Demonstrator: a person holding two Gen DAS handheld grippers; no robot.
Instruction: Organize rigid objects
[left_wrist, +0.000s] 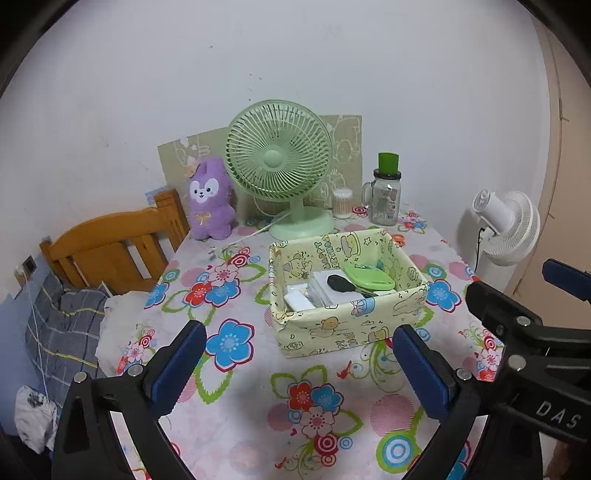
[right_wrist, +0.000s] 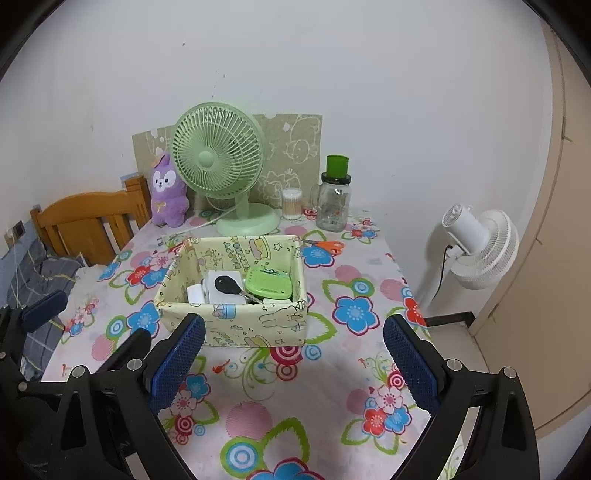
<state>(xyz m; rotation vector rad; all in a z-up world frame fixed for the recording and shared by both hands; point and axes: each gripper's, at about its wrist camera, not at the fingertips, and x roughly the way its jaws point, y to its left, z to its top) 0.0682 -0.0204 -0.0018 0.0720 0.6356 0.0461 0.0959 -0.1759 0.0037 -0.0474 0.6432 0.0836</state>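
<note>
At the centre of both views, a pale yellow cartoon-printed open box (right_wrist: 236, 321) sits on a flower-patterned tablecloth (right_wrist: 295, 398). Inside it lie a black car key (right_wrist: 226, 285) on top of white rectangular boxes (right_wrist: 210, 295), and a lime-green flat case (right_wrist: 267, 282) leaning toward the box's right wall. In the lower frame, the left gripper (left_wrist: 299, 360) and right gripper (right_wrist: 293, 352) both stand wide open, blue pads apart, holding nothing. Orange-handled scissors (right_wrist: 327, 245) lie right of the box.
</note>
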